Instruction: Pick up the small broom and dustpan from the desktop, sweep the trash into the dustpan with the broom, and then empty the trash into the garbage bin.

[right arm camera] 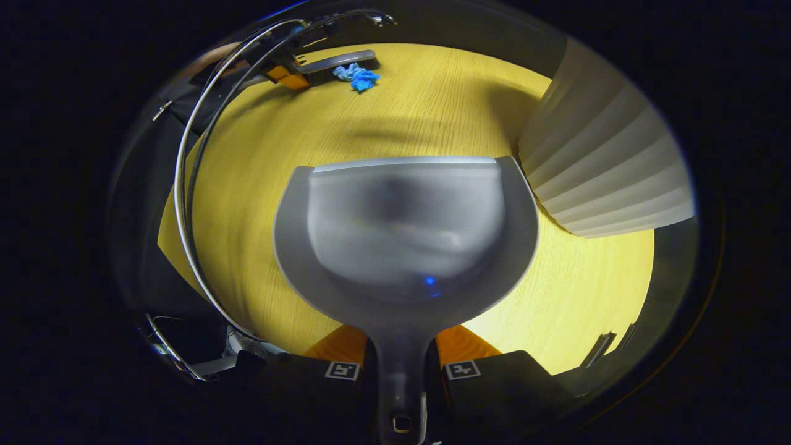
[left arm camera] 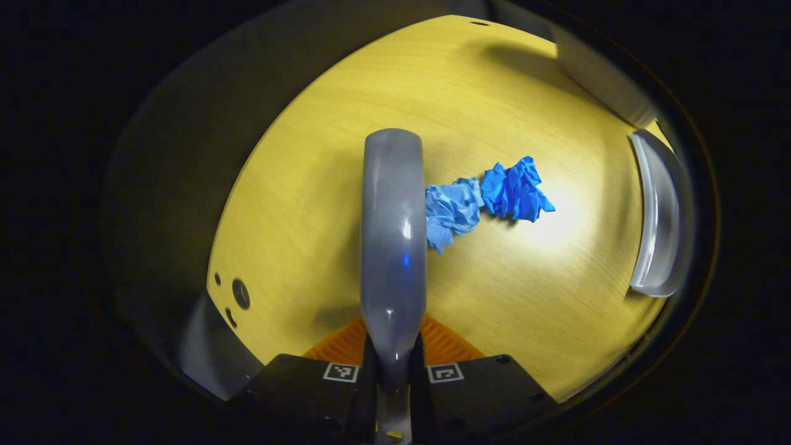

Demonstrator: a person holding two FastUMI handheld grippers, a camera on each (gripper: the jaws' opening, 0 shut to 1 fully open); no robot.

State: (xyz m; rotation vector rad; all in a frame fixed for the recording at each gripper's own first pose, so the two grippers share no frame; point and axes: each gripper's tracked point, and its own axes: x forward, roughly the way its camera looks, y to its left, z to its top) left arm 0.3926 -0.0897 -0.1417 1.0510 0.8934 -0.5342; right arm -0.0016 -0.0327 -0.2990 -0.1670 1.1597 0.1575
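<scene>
Sweeping has not begun; both tools are held and the approach to the trash is judged to be in hand. In the left gripper view the left gripper (left arm camera: pixel 393 371) is closed on the handle of the small broom (left arm camera: pixel 393 235), which reaches out over the desktop (left arm camera: pixel 296 204). Two crumpled blue paper wads (left arm camera: pixel 488 201) lie just beside the broom head, on its right, the paler one touching or nearly touching it. In the right gripper view the right gripper (right arm camera: pixel 401 377) is clamped on the dustpan (right arm camera: pixel 405 235) handle, its pan empty and well apart from the wads. A ribbed pale garbage bin (right arm camera: pixel 605 167) stands near the dustpan. Next, the dustpan lip would need setting flat on the desktop beside the wads, opposite the broom.
</scene>
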